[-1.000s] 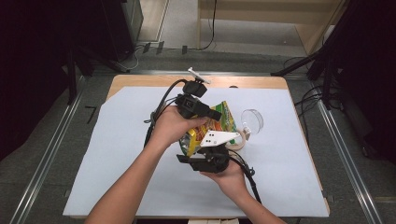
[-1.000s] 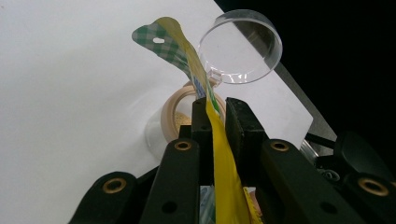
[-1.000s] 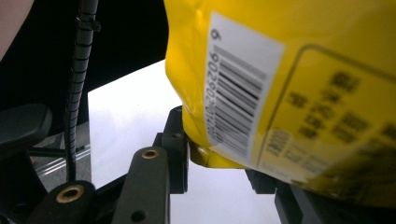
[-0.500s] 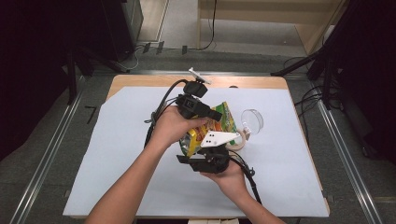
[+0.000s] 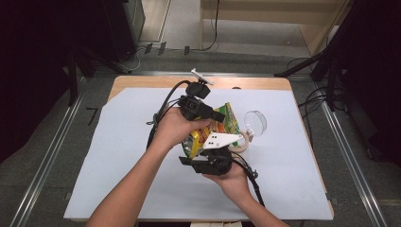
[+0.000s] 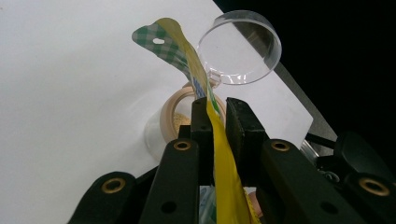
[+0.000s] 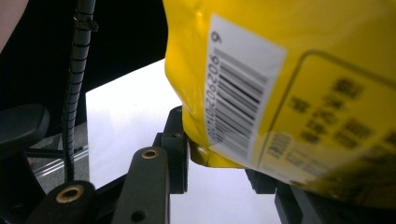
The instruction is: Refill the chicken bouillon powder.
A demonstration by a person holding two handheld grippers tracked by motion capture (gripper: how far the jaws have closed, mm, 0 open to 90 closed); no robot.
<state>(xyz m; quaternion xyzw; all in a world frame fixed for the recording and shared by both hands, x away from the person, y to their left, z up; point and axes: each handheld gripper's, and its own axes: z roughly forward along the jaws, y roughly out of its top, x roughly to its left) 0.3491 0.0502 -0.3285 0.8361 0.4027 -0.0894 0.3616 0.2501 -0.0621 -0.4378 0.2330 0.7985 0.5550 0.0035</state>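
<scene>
Yellow snack bag held between both grippers, centre of the high view.

Nearest the frame bottom, right gripper [image 5: 208, 158] has its jaws clamped on the yellow bag [image 5: 210, 132] at its lower end; barcode panel close in the right gripper view. Above it, left gripper [image 6: 215, 119] pinches the bag's top edge, jaws pressed onto the strip. Beyond, right of centre: small jar [image 6: 175, 116] with pale contents, clear lid [image 5: 256, 121] just beside it, on the white table cover [image 5: 118, 156].
</scene>
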